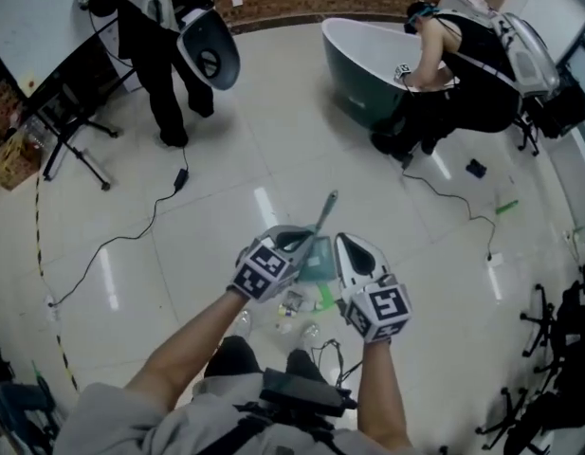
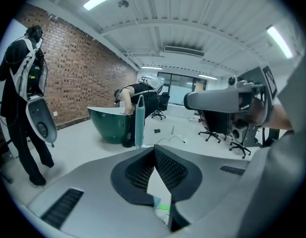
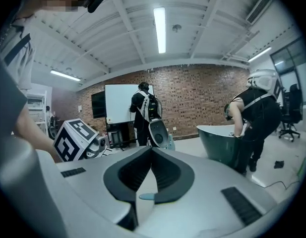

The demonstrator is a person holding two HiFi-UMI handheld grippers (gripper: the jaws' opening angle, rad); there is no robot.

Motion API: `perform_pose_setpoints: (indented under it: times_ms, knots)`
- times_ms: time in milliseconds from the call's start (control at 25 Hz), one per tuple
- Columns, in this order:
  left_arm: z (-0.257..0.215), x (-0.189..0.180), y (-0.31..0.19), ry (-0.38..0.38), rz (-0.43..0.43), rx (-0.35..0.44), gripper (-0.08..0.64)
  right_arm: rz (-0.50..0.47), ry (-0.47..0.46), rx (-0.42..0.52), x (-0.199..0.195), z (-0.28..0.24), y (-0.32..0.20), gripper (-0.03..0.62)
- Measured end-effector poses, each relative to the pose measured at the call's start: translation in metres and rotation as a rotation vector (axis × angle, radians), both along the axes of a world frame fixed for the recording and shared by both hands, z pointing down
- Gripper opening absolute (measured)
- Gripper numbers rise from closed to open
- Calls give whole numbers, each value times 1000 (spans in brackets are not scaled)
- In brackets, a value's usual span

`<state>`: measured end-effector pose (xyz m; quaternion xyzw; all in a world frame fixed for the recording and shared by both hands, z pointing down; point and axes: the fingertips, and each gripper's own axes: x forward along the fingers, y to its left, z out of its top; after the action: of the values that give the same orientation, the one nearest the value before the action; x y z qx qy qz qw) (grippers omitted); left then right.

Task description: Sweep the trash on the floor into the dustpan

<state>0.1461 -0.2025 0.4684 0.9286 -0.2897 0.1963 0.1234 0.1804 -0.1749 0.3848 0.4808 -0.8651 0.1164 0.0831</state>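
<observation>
Teal plastic dustpan (image 1: pixel 316 259) looks light, stiff; grab long handle, 1 o'clock. Left gripper (image 2: pixel 153 150), right gripper (image 3: pixel 152 150) jaws pressed together.

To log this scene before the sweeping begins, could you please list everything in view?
dustpan: one, teal, upright handle, on the floor between the grippers
trash: small cluster, pale with a green piece, by the dustpan, nearer the person
bathtub: one, dark green, upper right
other people: two, in black; one standing upper left, one bent over the bathtub
whiteboard: one, white, top left corner
power lead: one, black, left of centre
office chairs: at least two, black, right edge
left gripper: grey, marker cube, jaw tips together
right gripper: grey, marker cube, jaw tips together
forearms: two, bare, bottom centre
</observation>
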Motion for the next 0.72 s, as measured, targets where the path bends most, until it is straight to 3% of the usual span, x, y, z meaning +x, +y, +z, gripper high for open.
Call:
perform_pose_setpoints:
  times_ms: [160,360,480,640,720]
  knots:
    - [34,2,-16,-51,-14,-15,0,-81,19,-46,-1,24,-17,2]
    - [76,6,-26,-117,49,-61,10,-122,53,-81,0,43,-27,2]
    - [106,8,-31,-195,103,-101,165,-112,56,-113,6,57,-28,2]
    - [143,15,-41,-292,154,-120,237,-89,42,-142,15,71,-35,2]
    - [155,18,-46,-320,173,-136,239,-82,45,-158,16,79,-38,2]
